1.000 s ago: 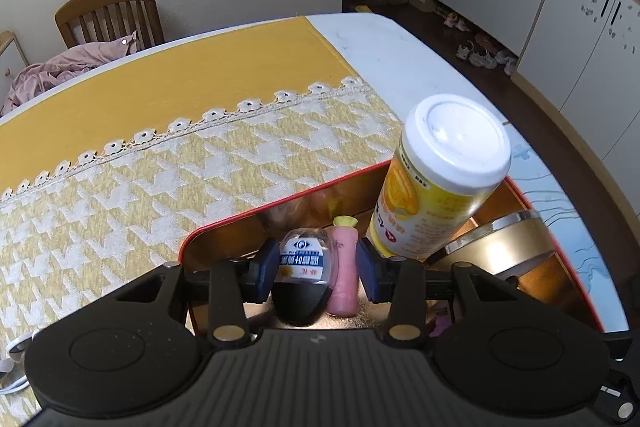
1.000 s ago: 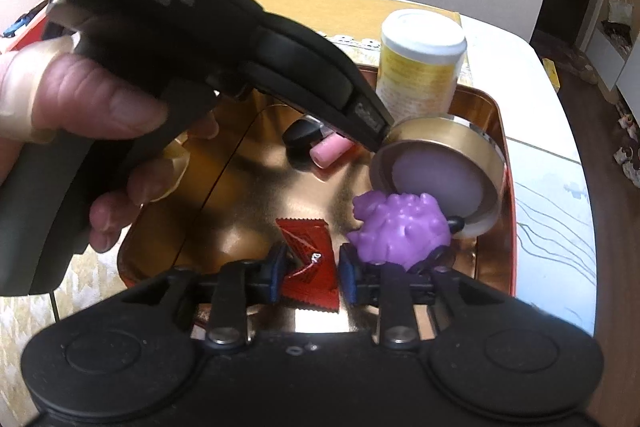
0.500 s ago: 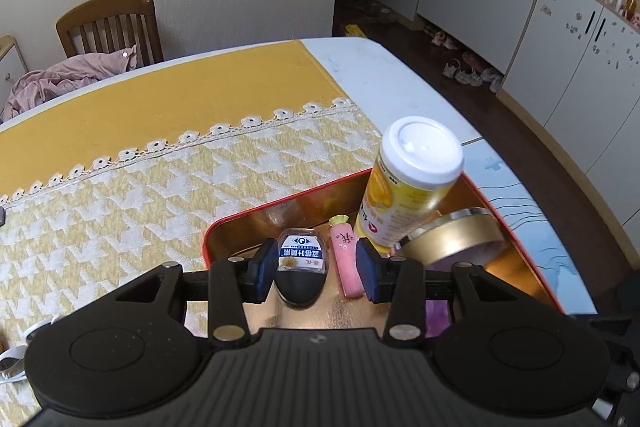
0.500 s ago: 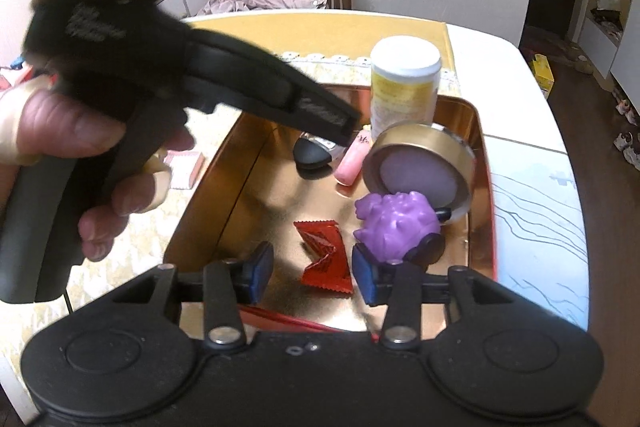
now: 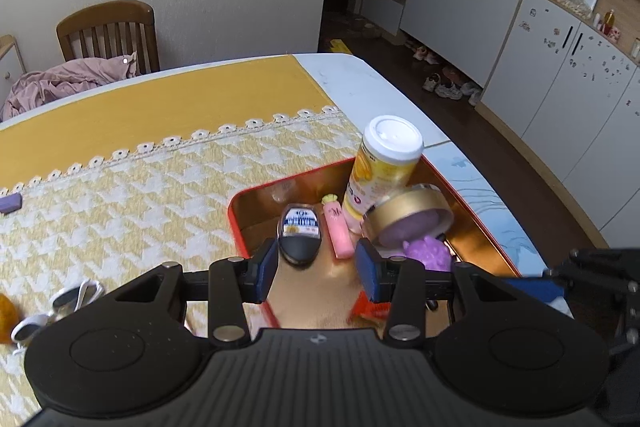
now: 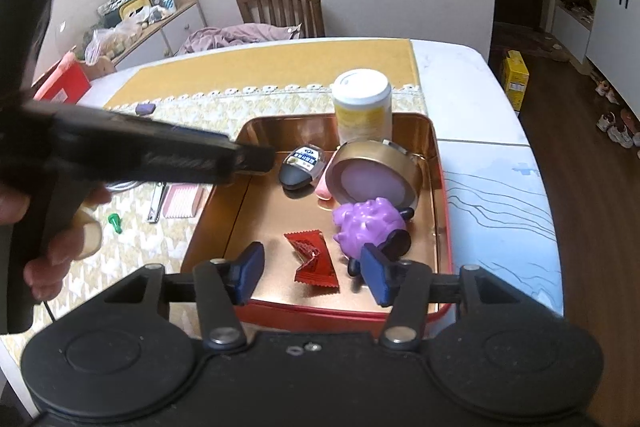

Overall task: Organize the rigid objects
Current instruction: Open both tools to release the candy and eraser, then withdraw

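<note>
In the red tin (image 6: 436, 163) on the table: red candy wrapper (image 6: 314, 259) lying flat, w/ my right gripper (image 6: 312, 271) above it, jaws just been opening, nothing between the pads. My left gripper (image 5: 316, 269) is part open, empty, over the black pod (image 5: 299, 237) & pink tube (image 5: 338, 231). Purple spiky toy (image 6: 366, 223) probably touches the gold tin (image 6: 374, 175); bottle (image 6: 362, 107) upright behind.

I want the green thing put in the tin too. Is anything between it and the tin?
Yes. The nail clipper and pink comb lie on the cloth between the green thing and the tin. It could be lifted over them.
</note>
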A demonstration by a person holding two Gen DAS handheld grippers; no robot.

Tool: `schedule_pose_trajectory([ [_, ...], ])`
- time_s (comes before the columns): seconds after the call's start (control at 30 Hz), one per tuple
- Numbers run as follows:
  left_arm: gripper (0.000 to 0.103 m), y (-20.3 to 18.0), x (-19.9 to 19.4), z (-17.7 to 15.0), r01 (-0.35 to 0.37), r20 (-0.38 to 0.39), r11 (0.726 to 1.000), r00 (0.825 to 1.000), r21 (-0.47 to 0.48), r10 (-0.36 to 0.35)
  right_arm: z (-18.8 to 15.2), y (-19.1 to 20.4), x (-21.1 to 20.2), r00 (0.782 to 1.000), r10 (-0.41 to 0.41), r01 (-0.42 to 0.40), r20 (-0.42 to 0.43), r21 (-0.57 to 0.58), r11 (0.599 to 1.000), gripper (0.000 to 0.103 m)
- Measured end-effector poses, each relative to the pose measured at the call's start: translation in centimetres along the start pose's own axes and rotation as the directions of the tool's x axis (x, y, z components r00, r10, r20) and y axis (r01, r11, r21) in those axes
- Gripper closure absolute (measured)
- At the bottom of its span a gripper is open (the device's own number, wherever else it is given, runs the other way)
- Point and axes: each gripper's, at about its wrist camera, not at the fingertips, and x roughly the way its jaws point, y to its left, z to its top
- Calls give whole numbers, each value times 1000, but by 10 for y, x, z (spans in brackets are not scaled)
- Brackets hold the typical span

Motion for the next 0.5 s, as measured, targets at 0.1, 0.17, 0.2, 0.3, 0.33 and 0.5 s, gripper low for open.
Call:
schedule_pose_trajectory([
  [0.1,61,5,-11,-5,14,9,1000,1000,-6,-14,-1,1,-5,999,-19,19,26,11,1000,38],
  [0.17,60,9,-17,-9,19,12,1000,1000,-8,-19,-1,1,-8,999,-18,17,29,23,1000,38],
  [0.2,58,12,-21,-10,21,17,1000,1000,-10,-21,-1,2,-9,999,-18,17,33,27,999,37],
  [0.3,55,21,-33,-16,21,32,1000,999,-19,-21,-1,8,-11,999,-21,20,43,26,999,31],
  [0.33,55,24,-36,-18,21,35,1000,999,-23,-20,-1,10,-12,999,-19,18,46,26,999,29],
  [0.5,54,48,-53,-30,2,46,999,999,-40,0,-1,25,-16,998,-10,8,64,30,1000,22],
])
